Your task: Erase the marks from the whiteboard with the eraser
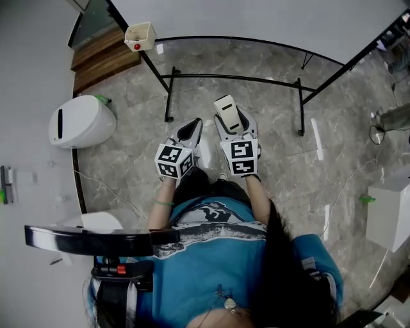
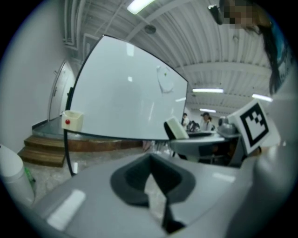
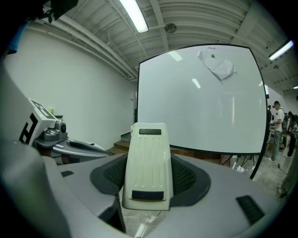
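The whiteboard (image 1: 256,19) stands on a black frame in front of me, and it fills the middle of both gripper views (image 3: 200,102) (image 2: 125,93). High on its face is a faint pale patch with a small green dot (image 3: 216,62); I see no other marks. A cream eraser (image 3: 146,162) (image 1: 225,106) lies lengthwise between the dark pads of my right gripper (image 3: 146,186) (image 1: 232,122), which is shut on it. The left gripper (image 2: 156,186) (image 1: 190,131) is shut with nothing in it, close beside the right. Both are held short of the board.
A small beige box with a red dot (image 1: 140,36) hangs at the board's lower left corner. The stand's black legs (image 1: 170,96) rest on the marble floor. A white rounded bin (image 1: 80,120) and wooden steps (image 1: 102,61) are left. People (image 3: 278,125) stand far right.
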The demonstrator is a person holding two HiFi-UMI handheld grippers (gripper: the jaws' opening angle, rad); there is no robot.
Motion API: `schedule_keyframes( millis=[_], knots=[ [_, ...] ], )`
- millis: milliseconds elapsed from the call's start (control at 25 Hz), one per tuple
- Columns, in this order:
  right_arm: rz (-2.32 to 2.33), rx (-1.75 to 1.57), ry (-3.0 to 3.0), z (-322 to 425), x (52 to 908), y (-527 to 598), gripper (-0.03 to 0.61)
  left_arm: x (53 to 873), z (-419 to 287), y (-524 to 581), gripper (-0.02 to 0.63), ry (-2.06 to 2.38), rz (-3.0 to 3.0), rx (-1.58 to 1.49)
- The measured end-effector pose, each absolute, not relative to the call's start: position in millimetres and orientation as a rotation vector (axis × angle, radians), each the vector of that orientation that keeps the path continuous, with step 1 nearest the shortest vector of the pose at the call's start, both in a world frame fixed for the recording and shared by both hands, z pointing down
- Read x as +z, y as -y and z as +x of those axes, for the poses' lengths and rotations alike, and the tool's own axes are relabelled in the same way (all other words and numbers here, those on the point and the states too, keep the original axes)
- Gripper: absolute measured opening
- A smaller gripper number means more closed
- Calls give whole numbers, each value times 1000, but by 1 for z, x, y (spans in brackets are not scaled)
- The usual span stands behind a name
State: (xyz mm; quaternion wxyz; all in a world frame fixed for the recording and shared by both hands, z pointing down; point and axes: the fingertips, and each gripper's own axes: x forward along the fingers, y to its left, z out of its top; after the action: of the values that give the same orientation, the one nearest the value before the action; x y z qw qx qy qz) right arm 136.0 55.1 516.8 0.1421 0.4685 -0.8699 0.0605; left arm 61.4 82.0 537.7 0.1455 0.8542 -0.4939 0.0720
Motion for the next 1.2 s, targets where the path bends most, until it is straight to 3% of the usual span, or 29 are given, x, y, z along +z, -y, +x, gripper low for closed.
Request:
schedule_keyframes(
  millis=[680,1200],
  knots=[
    [1353,279,2520,95,523,-110,264,524,24,-127,5,1438,2514,218],
    [1394,395,2402,12,542,-210,264,517,-75,-224,5,1384,2531,118]
  ],
)
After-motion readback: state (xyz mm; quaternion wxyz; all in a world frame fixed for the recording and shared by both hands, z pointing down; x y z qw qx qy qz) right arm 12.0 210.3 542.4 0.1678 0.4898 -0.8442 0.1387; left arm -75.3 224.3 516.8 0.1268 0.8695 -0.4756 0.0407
